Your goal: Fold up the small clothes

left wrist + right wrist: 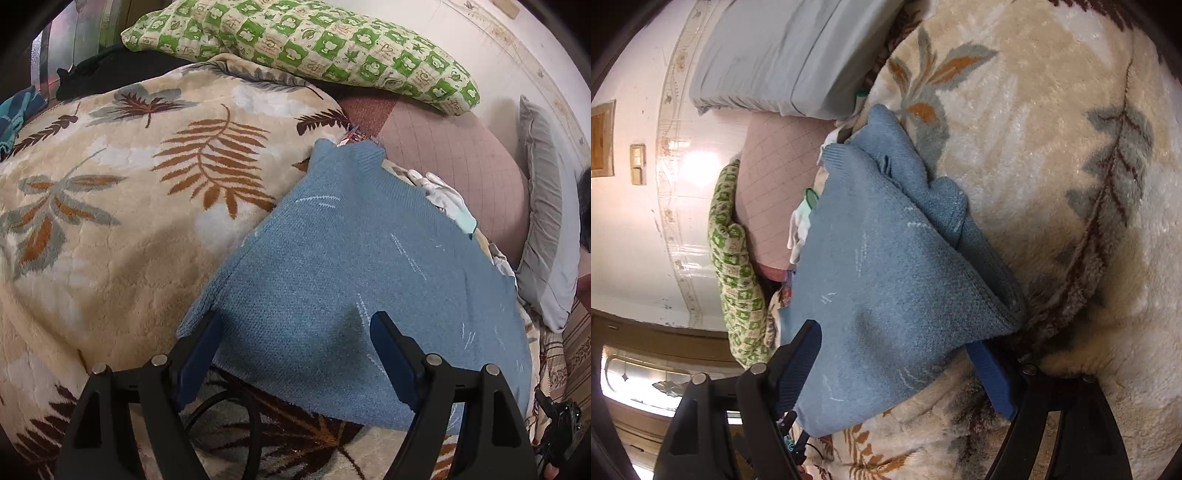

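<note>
My left gripper (295, 332) hangs over the near edge of the blue knit garment (354, 266), fingers spread wide, one blade over its left corner and the other over its middle, gripping nothing. The garment lies flat on the leaf-patterned blanket (110, 221) that covers the bed. My right gripper (901, 354) also has its fingers wide, straddling the folded near corner of the same garment (886, 266); one finger sits above the cloth, and the other seems to be tucked under its edge, against the blanket (1071, 184).

What worries me: the plush pile is deep, so if I close too low I would likely pinch blanket along with knit and drag both. On the right, the fold is already several layers thick; catching only the top layer would open it again. The two sides also need to lift together, or the cloth will skew.

Around it, white clothing (443, 195) peeks from under the garment's far edge and could come along with a pull. Beyond lie a pink cushion (461, 162), a green-checked pillow (314, 48) and a grey pillow (543, 221), which crowd the far side.
</note>
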A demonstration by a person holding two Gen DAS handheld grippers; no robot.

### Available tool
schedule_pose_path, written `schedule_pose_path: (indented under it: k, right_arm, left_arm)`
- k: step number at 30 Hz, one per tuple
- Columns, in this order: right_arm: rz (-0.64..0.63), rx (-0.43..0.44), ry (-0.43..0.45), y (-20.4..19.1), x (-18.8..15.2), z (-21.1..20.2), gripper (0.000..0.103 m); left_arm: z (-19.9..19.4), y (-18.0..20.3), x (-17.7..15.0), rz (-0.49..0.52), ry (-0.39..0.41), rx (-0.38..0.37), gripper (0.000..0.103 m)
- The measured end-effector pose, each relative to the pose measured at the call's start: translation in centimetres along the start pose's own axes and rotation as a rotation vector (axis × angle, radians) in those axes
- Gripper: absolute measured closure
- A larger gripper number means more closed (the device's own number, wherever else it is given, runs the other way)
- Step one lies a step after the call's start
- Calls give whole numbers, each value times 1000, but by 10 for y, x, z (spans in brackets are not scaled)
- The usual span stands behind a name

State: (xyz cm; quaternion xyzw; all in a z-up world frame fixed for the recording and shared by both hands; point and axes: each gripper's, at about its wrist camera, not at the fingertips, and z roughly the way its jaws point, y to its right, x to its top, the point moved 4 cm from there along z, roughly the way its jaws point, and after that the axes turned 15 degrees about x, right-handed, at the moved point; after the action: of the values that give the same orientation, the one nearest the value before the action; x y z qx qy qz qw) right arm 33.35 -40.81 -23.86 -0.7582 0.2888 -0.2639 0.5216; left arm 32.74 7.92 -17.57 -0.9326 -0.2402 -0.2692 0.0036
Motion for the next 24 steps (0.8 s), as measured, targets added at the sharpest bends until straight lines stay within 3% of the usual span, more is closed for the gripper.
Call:
schedule_pose_path:
  k: [14,18,20,24]
  right_arm:
    - [26,-48,-3,-1,5,8,21]
    - [60,-36,9,2,6,5,21]
    - [86,-19,29,6,6,3,21]
    - [93,-26,40,6,6,3,21]
  left_arm:
    - [-5,-3,2,9,-18,2,18]
    - [-53,-18,17,-52,139,16,18]
    - [-78,-7,25,2,229,41,18]
    - [-88,38,22,153,286,61,18]
